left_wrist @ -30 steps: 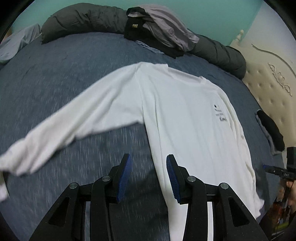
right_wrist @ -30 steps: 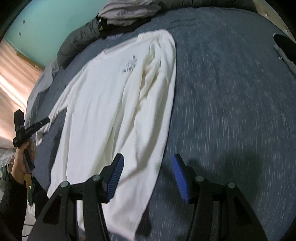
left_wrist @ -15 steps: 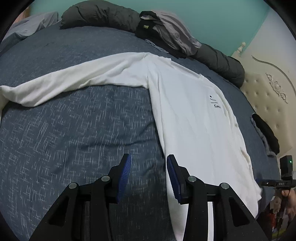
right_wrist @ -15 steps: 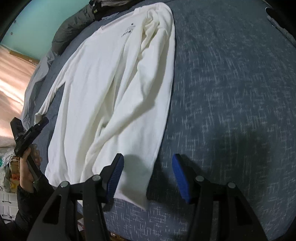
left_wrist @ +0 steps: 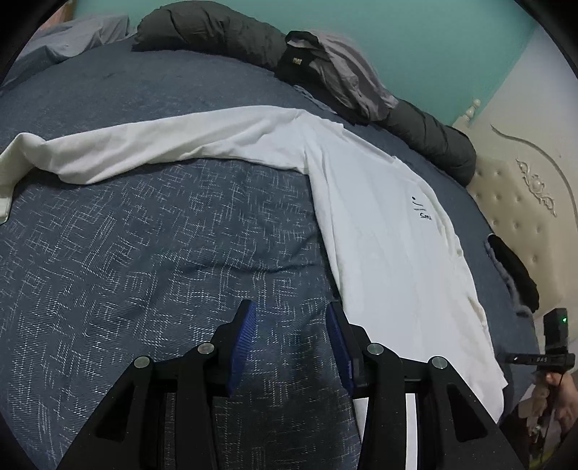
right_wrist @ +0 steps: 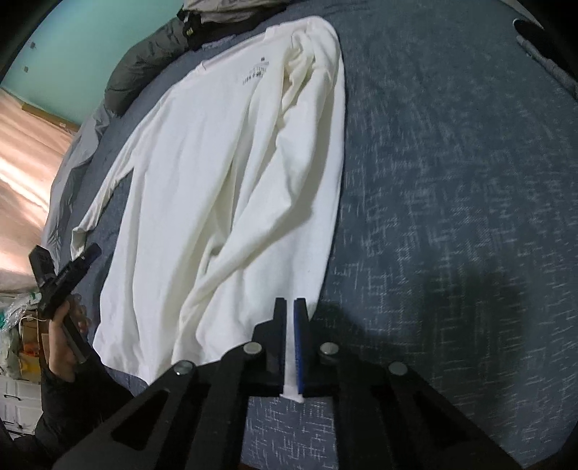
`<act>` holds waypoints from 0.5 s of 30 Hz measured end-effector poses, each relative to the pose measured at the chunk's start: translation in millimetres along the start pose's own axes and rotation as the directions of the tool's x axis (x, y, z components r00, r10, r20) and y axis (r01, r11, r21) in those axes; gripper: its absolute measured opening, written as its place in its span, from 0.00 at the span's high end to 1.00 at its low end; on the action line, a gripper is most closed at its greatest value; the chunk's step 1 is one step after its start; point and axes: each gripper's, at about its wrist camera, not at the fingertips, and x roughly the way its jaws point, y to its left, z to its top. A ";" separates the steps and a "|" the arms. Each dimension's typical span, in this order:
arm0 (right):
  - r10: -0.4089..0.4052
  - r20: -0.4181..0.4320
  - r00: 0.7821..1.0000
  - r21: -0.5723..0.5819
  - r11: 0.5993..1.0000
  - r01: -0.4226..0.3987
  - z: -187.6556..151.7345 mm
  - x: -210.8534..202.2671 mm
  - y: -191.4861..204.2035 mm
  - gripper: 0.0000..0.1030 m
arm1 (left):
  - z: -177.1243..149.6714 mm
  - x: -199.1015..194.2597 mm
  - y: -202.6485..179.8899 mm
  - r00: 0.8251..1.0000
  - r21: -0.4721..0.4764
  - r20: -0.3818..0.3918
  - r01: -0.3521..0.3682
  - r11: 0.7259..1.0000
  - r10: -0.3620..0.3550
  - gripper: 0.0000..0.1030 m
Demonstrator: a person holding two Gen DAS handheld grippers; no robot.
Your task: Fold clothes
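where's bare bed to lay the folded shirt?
Free: blue bedspread below the spread sleeve, beside the left claw; also right of the white shirt, by the right claw. Crowded: clothes pile and dark rolled duvet.

Right tool (right_wrist: 289,307) points steeply down, jaws pinched on the white shirt (right_wrist: 224,173) hem; left tool (left_wrist: 290,325) hangs parted beside the shirt's edge, gripping nothing.

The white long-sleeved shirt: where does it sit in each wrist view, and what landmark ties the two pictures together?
Left wrist: white long-sleeved shirt runs centre to lower right, one sleeve stretching to the left edge.
Right wrist: it fills the centre-left, hem corner pinched in the right gripper.
Shared landmark: the small dark chest print.
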 end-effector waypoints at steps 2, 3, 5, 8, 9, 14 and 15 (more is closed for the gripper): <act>0.001 0.020 1.000 0.005 1.000 -0.001 2.0 -8.9 -3.3 0.98 | -1.6 3.2 -0.1 1.000 0.002 -0.008 0.002 1.000 -0.002 0.57; 0.005 0.024 1.000 0.011 1.000 -0.005 3.0 -12.3 -5.4 0.98 | -2.4 4.4 -0.5 1.000 0.004 -0.012 0.002 1.000 -0.002 0.57; 0.017 -0.003 1.000 0.041 0.999 -0.017 3.6 -11.3 -10.7 0.97 | -2.9 5.0 -0.7 1.000 0.010 -0.012 0.003 1.000 -0.003 0.57; 0.025 -0.035 0.999 0.074 0.997 -0.022 -1.0 -7.0 -16.7 0.63 | -2.3 5.2 -1.3 1.000 0.010 -0.009 0.005 1.000 -0.005 0.57; 0.027 -0.043 0.999 0.083 0.996 -0.023 -2.9 -5.6 -18.4 0.52 | -2.3 5.4 -1.1 1.000 0.009 -0.010 0.004 1.000 -0.004 0.57; 0.023 -0.095 0.995 0.110 0.994 -0.013 -10.4 9.2 -21.6 0.51 | -3.4 5.4 0.9 1.000 0.006 -0.013 0.005 1.000 -0.005 0.57; 0.016 -0.108 0.994 0.106 0.994 -0.004 -11.9 13.5 -21.0 0.51 | -3.6 5.0 1.2 1.000 0.005 -0.013 0.005 1.000 -0.005 0.57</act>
